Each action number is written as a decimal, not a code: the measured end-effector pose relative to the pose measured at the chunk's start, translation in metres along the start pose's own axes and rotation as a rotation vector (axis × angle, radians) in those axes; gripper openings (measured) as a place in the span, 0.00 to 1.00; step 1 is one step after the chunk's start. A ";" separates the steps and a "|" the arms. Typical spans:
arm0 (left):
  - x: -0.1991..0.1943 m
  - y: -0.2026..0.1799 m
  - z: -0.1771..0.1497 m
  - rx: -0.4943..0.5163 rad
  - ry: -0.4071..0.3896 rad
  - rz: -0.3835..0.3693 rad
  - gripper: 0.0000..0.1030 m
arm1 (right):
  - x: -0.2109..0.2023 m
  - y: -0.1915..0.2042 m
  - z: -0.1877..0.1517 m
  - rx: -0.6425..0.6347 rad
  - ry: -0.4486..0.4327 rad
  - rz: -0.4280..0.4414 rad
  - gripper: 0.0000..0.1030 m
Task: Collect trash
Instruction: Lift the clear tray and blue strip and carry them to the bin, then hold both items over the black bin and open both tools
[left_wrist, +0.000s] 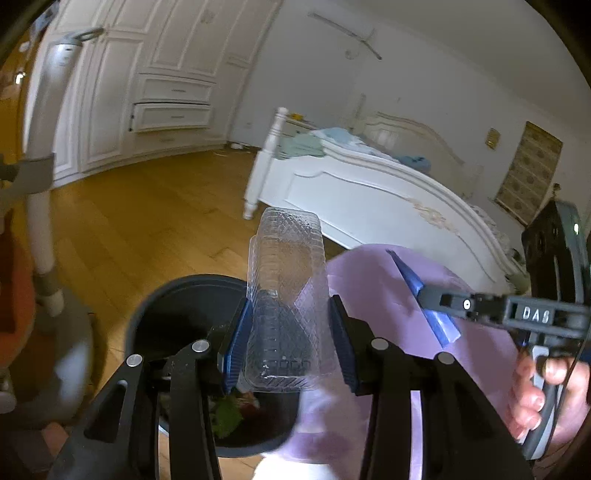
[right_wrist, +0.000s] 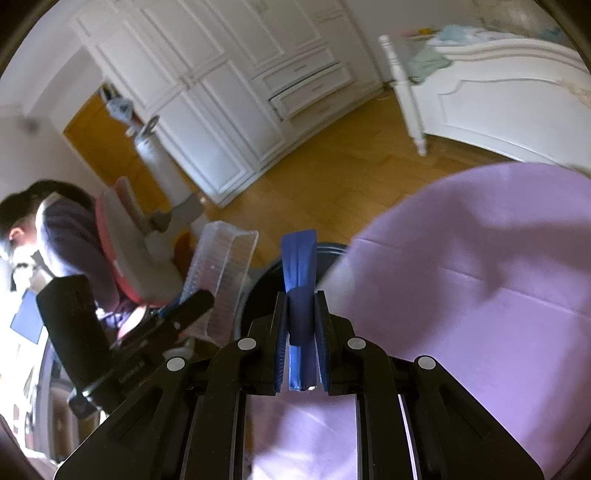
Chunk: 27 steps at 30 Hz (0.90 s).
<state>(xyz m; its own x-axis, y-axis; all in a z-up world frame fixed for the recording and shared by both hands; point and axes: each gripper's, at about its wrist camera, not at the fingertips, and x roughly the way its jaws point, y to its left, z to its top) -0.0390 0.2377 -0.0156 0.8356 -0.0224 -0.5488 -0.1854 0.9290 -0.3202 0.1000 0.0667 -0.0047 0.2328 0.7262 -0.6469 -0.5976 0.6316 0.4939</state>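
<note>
My left gripper (left_wrist: 290, 301) is shut on a clear ribbed plastic container (left_wrist: 288, 258), which stands upright between the blue pads over a dark round bin (left_wrist: 166, 302). Green and red scraps lie in the bin's bottom. My right gripper (right_wrist: 301, 295) is shut on a folded blue strip (right_wrist: 298, 254) that sticks up past its fingertips, beside the bin's rim (right_wrist: 258, 280). In the left wrist view the right gripper (left_wrist: 421, 291) hovers over a purple surface (left_wrist: 369, 280) with the blue strip (left_wrist: 406, 273), a hand on its handle. The container (right_wrist: 221, 266) also appears left of the right gripper.
The purple surface (right_wrist: 480, 277) fills the right side, close to the bin. A pink-and-grey chair (right_wrist: 125, 236) and a person (right_wrist: 55, 221) are at the left. A white bed (left_wrist: 369, 184), white wardrobe (left_wrist: 147, 92), grey stand pole (left_wrist: 44, 221) and wooden floor (left_wrist: 147, 206) lie beyond.
</note>
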 end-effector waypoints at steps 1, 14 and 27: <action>0.000 0.005 0.000 -0.002 -0.001 0.010 0.41 | 0.009 0.005 0.004 -0.006 0.010 0.005 0.15; 0.022 0.042 -0.006 -0.057 0.047 0.045 0.41 | 0.099 0.036 0.029 -0.045 0.118 -0.011 0.15; 0.047 0.058 -0.014 -0.080 0.102 0.059 0.41 | 0.137 0.031 0.032 -0.024 0.163 -0.037 0.15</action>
<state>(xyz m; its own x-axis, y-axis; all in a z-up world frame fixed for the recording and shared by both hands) -0.0180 0.2855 -0.0712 0.7657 -0.0104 -0.6431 -0.2761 0.8977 -0.3433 0.1386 0.1946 -0.0595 0.1282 0.6479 -0.7509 -0.6099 0.6486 0.4555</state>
